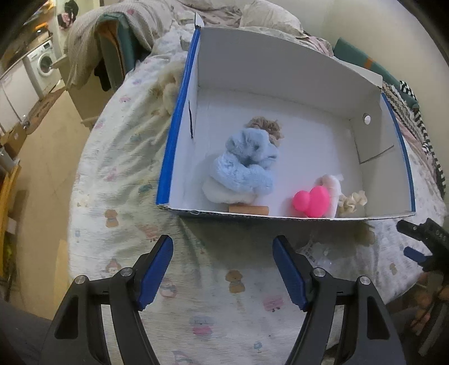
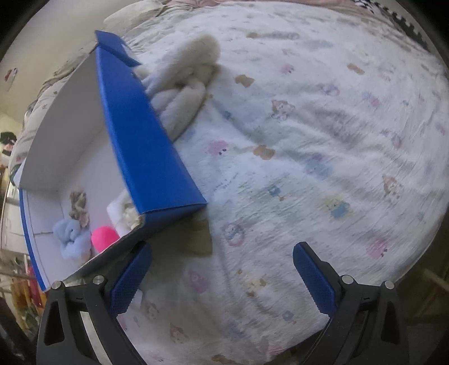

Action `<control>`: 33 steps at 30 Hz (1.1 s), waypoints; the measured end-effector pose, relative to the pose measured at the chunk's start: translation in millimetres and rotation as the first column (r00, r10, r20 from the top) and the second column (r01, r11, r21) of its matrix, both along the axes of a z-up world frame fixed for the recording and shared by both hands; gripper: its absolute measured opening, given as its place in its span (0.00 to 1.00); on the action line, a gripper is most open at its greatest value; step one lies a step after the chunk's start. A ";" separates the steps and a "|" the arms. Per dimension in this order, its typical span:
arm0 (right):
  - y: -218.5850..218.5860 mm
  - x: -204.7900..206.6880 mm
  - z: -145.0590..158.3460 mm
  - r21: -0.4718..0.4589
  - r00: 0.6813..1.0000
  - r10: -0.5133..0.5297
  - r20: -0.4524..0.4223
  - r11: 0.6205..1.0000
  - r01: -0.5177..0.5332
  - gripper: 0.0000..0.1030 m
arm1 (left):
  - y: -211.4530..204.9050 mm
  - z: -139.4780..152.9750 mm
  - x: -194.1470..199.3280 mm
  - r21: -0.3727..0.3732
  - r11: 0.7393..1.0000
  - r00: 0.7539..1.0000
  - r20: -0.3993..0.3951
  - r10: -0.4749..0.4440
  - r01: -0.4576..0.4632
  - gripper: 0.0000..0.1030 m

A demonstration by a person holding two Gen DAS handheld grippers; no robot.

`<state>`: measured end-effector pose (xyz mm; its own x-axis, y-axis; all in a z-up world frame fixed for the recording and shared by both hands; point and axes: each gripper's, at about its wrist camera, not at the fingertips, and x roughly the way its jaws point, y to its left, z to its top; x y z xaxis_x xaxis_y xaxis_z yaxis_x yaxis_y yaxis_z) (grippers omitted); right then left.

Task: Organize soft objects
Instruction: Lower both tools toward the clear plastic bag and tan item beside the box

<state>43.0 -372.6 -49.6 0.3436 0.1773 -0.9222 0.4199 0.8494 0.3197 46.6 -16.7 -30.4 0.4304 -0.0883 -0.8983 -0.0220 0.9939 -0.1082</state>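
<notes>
A blue cardboard box (image 1: 179,112) with a white inside lies on the bed. It holds a light blue plush (image 1: 247,165) on a white soft piece, a brown fuzzy item (image 1: 266,125) behind it, a pink rounded toy (image 1: 313,200), a pale pink soft piece (image 1: 332,184) and a cream scrunchie (image 1: 352,202). My left gripper (image 1: 223,269) hangs open over the sheet, just in front of the box's near wall. My right gripper (image 2: 221,276) is open too, over the sheet beside the box's blue side (image 2: 140,140). A grey-beige plush (image 2: 188,84) lies outside the box against that side.
A printed bedsheet (image 1: 126,210) covers the bed. Crumpled bedding and a pillow (image 1: 266,16) lie behind the box. A clear plastic wrapper (image 1: 317,252) rests on the sheet near the box's front. The bed's left edge drops to the floor (image 1: 47,168), with a washing machine (image 1: 42,61) far off.
</notes>
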 end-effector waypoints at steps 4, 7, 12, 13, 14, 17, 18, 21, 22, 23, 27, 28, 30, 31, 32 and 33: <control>10.6 12.2 -10.9 0.011 0.999 0.045 -0.030 0.999 -0.045 0.74 | -4.6 -2.1 2.7 -0.019 1.000 1.000 -0.016 -0.012 0.011 0.69; 26.1 25.3 -21.4 0.003 0.994 0.094 -0.055 0.996 -0.094 0.64 | -5.8 -4.6 4.7 -0.025 1.000 1.000 -0.029 -0.009 0.008 0.69; 54.6 47.2 -35.2 -0.046 0.979 0.183 -0.088 0.981 -0.187 0.53 | -7.9 -15.5 7.8 -0.026 1.000 0.998 -0.069 -0.006 0.004 0.69; 59.2 50.1 -38.7 -0.055 0.976 0.197 -0.098 0.978 -0.203 0.52 | -9.3 -18.1 8.0 -0.029 1.000 0.997 -0.078 -0.011 0.009 0.69; 61.6 51.5 -42.0 -0.058 0.974 0.201 -0.107 0.976 -0.208 0.52 | -12.2 -21.0 8.3 -0.035 0.999 0.996 -0.091 -0.022 0.019 0.69; 62.7 51.4 -49.5 -0.073 0.972 0.200 -0.126 0.975 -0.210 0.33 | -27.6 -29.3 9.2 -0.064 0.994 0.987 -0.131 -0.096 0.088 0.69; 61.2 50.5 -49.3 -0.082 0.972 0.201 -0.125 0.974 -0.212 0.29 | -34.4 -31.7 9.3 -0.067 0.991 0.983 -0.135 -0.122 0.114 0.69; 54.9 46.3 -45.4 -0.055 0.975 0.199 -0.100 0.977 -0.205 0.11 | -55.5 -39.9 12.4 -0.071 0.982 0.973 -0.143 -0.182 0.173 0.69; 52.0 44.1 -43.9 -0.041 0.976 0.196 -0.091 0.979 -0.200 0.09 | -62.5 -43.5 14.5 -0.083 0.977 0.967 -0.148 -0.205 0.195 0.69; 48.6 41.4 -41.9 -0.020 0.979 0.188 -0.079 0.982 -0.190 0.08 | -71.9 -48.6 17.2 -0.094 0.971 0.959 -0.157 -0.235 0.222 0.69; 31.9 27.0 -26.9 0.053 0.991 0.135 -0.018 0.990 -0.134 0.05 | -96.6 -59.8 25.4 -0.114 0.950 0.938 -0.162 -0.308 0.292 0.69; 27.5 22.6 -23.0 0.076 0.993 0.118 -0.008 0.990 -0.117 0.01 | -101.8 -62.1 27.1 -0.120 0.944 0.932 -0.161 -0.325 0.308 0.69; 17.1 14.4 -17.3 0.105 0.996 0.092 0.010 0.990 -0.093 0.01 | -108.7 -64.6 30.2 -0.107 0.940 0.927 -0.158 -0.339 0.325 0.69; 13.5 10.8 -15.5 0.107 0.996 0.087 0.014 0.990 -0.088 0.01 | -111.4 -66.6 31.5 -0.106 0.937 0.923 -0.163 -0.348 0.334 0.69; 10.7 7.9 -14.0 0.110 0.997 0.081 0.017 0.991 -0.082 0.02 | -114.5 -69.9 32.1 -0.107 0.933 0.917 -0.177 -0.358 0.344 0.69; 8.5 6.0 -13.6 0.114 0.997 0.076 0.017 0.990 -0.077 0.02 | -116.7 -74.2 32.6 -0.106 0.931 0.911 -0.194 -0.364 0.349 0.69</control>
